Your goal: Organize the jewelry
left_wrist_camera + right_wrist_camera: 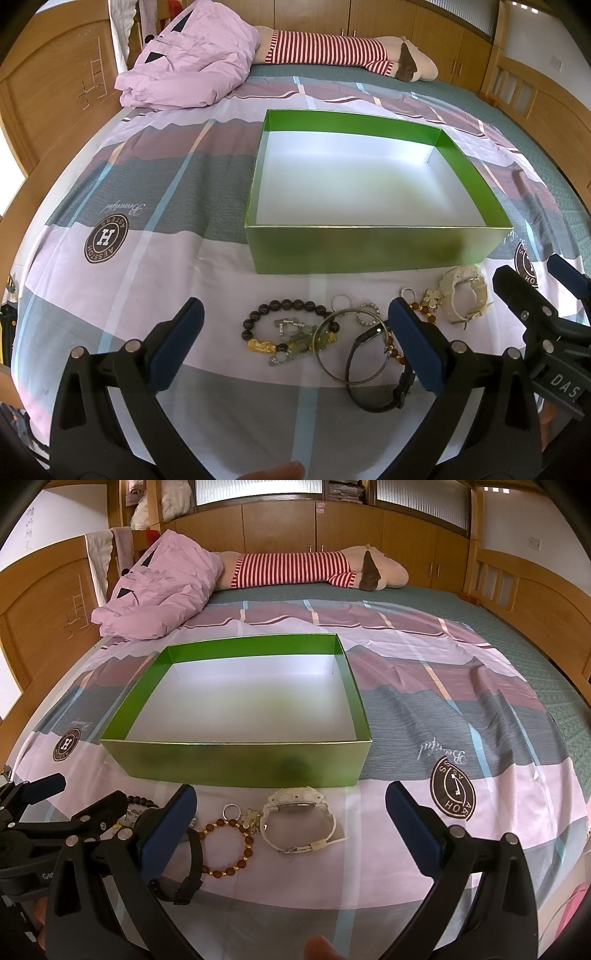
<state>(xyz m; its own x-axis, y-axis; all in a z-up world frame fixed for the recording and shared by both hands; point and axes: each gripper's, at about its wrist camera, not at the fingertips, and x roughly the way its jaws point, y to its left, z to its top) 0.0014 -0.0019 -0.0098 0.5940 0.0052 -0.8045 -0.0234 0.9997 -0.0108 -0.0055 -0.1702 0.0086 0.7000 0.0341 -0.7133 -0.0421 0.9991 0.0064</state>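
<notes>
A green box [369,251] with a white floor sits open on the bed's patterned sheet [147,266], centre right in the left wrist view and centre left in the right wrist view; nothing lies inside it. The jewelry is spread in a row on the sheet just in front of the box's near wall. In the left wrist view, low and centre, lies a dark bead bracelet [284,306] with gold charms, touching a heap of pale green and silver charms [295,341]; a silver bangle [351,347] overlaps that heap, with two small rings [340,302] beside it and a black wristband [373,373] crossing the bangle. Further right lies a white watch [463,295] on its side, close to the box's corner. The right wrist view shows an amber bead bracelet [229,847] just left of the watch. The left gripper [295,347] hangs over the dark bracelet and bangle, its jaws spread wide and holding nothing. The right gripper [291,823] hangs over the watch, its jaws also spread wide and empty. A pink quilt [188,59] and a striped plush toy [332,51] lie at the far end of the bed.
</notes>
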